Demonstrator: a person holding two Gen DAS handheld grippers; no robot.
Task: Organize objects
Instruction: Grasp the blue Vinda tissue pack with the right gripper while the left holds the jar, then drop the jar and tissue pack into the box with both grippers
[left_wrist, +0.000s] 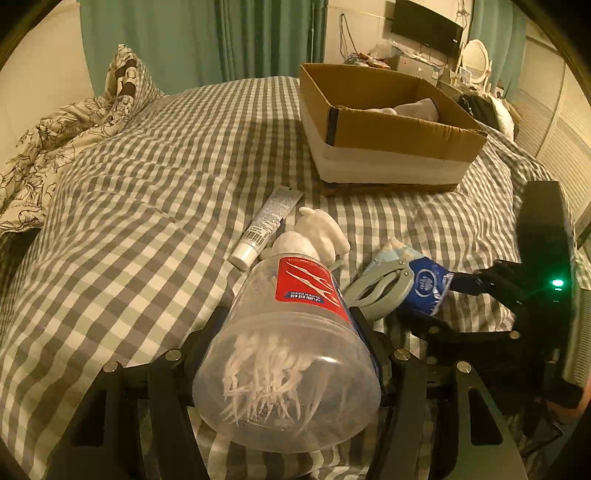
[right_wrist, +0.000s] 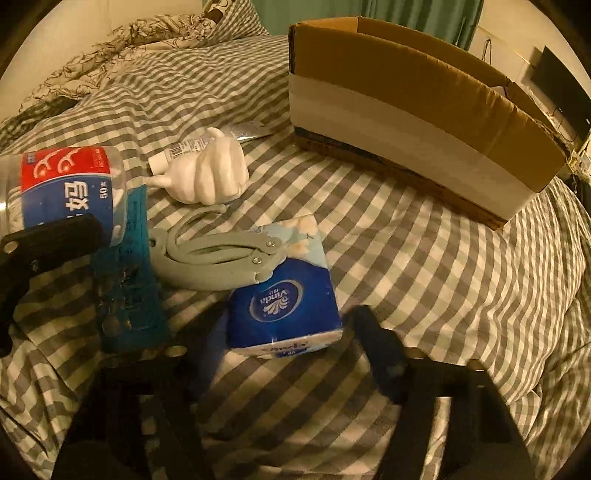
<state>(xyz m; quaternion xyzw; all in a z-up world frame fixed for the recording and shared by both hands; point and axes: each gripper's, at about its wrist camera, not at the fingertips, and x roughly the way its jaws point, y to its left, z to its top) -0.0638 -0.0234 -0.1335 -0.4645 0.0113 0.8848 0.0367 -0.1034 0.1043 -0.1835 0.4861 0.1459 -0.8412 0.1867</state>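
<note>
1. The left gripper is clamped on a clear floss-pick jar, one finger on each side; the jar is seen bottom-first in the lower centre of the left wrist view, so most of both fingers is hidden behind it.
2. The right gripper is spread wide around a blue Vinda tissue pack in the lower centre of the right wrist view. Whether the fingers are actually touching the pack can't be told; they're dark and blurred.
3. A grey folding hook is laid against the pack's upper left edge, partly over it.
4. Just above that, a white fist-shaped figure is seen, with a tube half hidden behind it.
5. A cardboard box is parked in the upper right on the checked bedsheet. Something white is glimpsed inside in the left view; it can't be made out.
6. A floral quilt is bunched at the upper left, cut off by the frame.
</note>
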